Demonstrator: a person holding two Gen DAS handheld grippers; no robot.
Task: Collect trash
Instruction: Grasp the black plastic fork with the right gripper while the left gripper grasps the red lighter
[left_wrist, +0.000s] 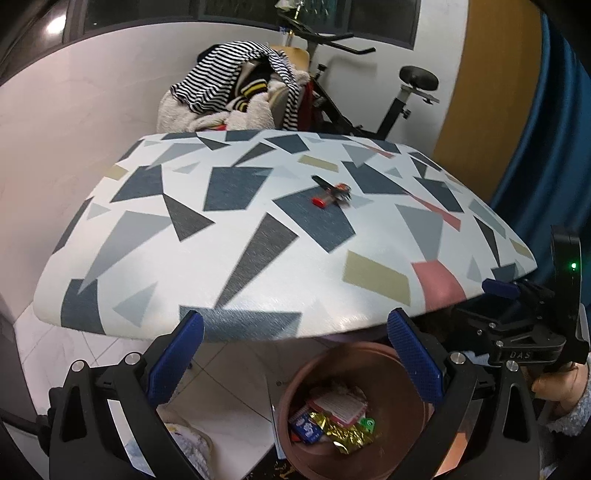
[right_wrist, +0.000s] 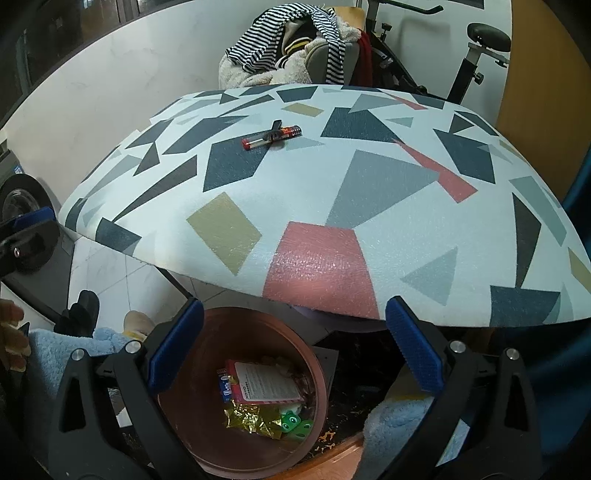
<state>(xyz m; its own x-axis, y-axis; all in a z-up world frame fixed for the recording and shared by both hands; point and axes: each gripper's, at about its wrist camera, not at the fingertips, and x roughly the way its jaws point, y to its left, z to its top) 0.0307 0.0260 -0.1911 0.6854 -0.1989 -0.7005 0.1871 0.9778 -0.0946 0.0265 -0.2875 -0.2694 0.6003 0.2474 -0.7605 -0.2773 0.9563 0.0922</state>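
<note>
A small tube with a red cap (left_wrist: 330, 194) lies across a thin black item on the patterned table (left_wrist: 229, 258), far from both grippers; it also shows in the right wrist view (right_wrist: 271, 136). A brown trash bin (left_wrist: 402, 406) stands on the floor below the table's near edge and holds wrappers (left_wrist: 334, 417), a pink card (right_wrist: 267, 384) and a green piece. My left gripper (left_wrist: 295, 354) is open and empty above the bin. My right gripper (right_wrist: 295, 343) is open and empty over the bin (right_wrist: 184, 424), and is seen from the side in the left wrist view (left_wrist: 517, 306).
A chair piled with striped and fleece clothes (left_wrist: 240, 92) stands behind the table (right_wrist: 369, 184). An exercise bike (left_wrist: 399, 96) is at the back right. A blue curtain (left_wrist: 546, 147) hangs at the right. Light blue fleece (right_wrist: 399, 424) lies beside the bin.
</note>
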